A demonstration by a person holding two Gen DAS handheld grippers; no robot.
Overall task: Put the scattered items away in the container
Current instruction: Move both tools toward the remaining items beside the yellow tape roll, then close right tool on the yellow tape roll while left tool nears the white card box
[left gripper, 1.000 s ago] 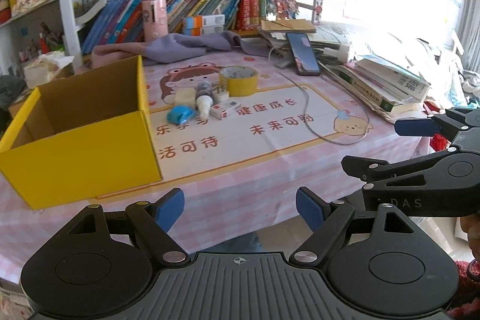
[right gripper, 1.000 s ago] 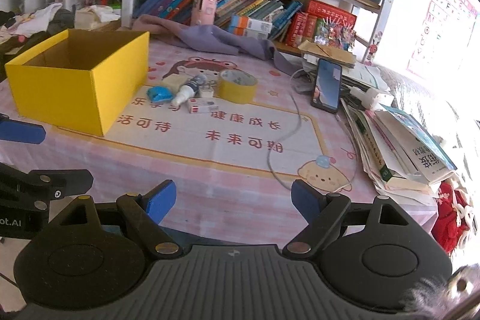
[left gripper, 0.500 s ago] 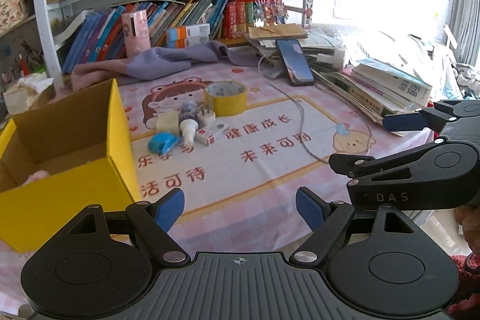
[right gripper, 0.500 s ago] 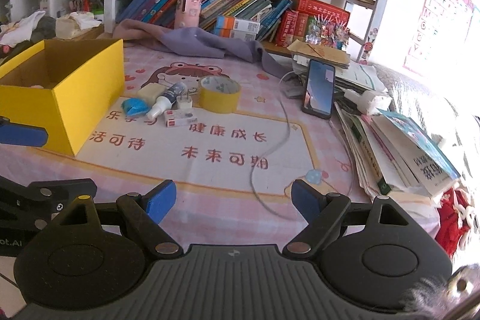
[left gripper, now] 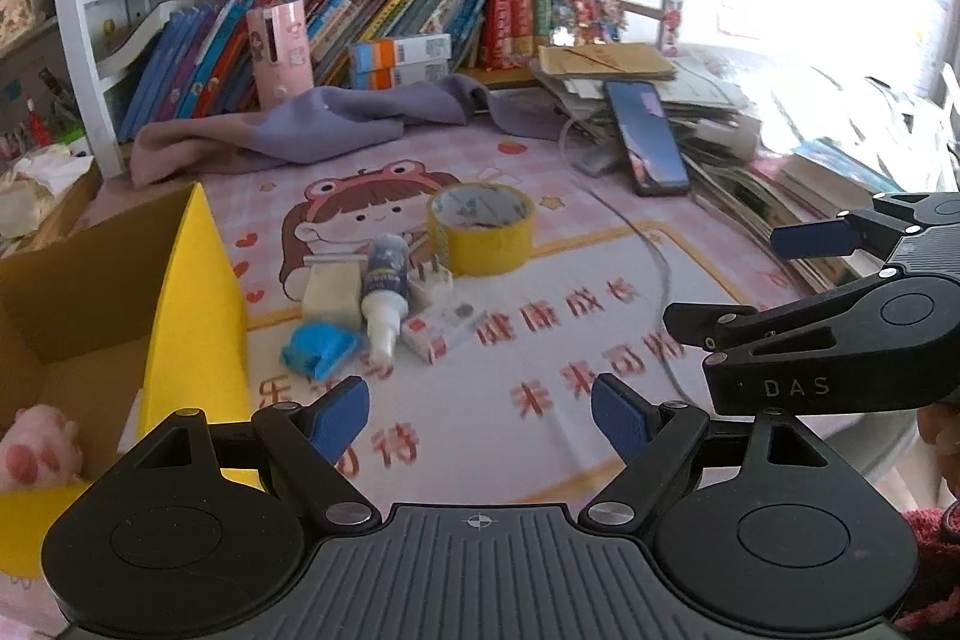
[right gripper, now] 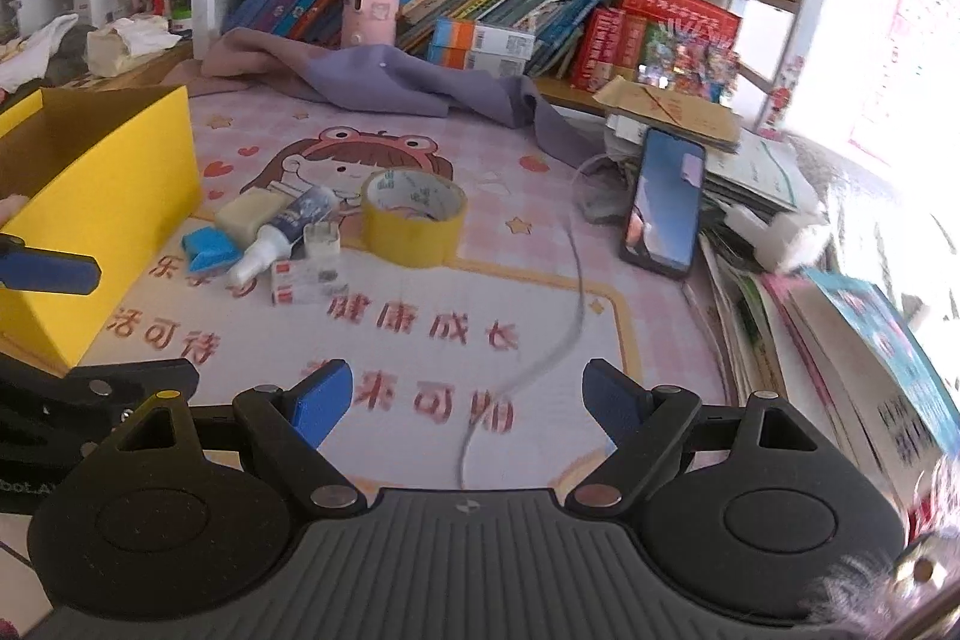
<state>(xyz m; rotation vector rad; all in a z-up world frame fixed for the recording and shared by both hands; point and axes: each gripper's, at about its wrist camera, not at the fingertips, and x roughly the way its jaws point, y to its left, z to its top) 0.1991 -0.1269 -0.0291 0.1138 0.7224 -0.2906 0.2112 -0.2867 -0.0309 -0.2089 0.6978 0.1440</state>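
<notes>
Standing at the left of the tabletop (left gripper: 600,196), the yellow cardboard box (left gripper: 198,316) has its top open; a pink plush paw (left gripper: 36,451) lies on its brown floor near the front, and the rest of the interior that shows is bare. In the right wrist view the same box (right gripper: 108,196) sits at the left edge, with its near wall facing the camera.

Just right of the box, a small cluster of scattered items rests on the cartoon-printed mat (left gripper: 540,340). A blue crumpled piece (left gripper: 318,349) lies nearest the box. A beige block (left gripper: 332,289) sits behind it. A white spray bottle (left gripper: 384,304) lies on its side, its nozzle toward the camera, touching or nearly touching the block. A white plug (left gripper: 429,277) and a small red-and-white carton (left gripper: 441,331) sit to the right of the bottle. A yellow tape roll (left gripper: 480,229) stands flat behind them. A grey cable (right gripper: 570,292) trails down the mat, and a phone (right gripper: 666,202) leans on papers at the right.

The left gripper (left gripper: 480,409) hangs above the mat's near part, jaws spread wide with nothing between the blue pads. The right gripper (right gripper: 465,397) is likewise wide open and empty, over the cable, touching nothing.
</notes>
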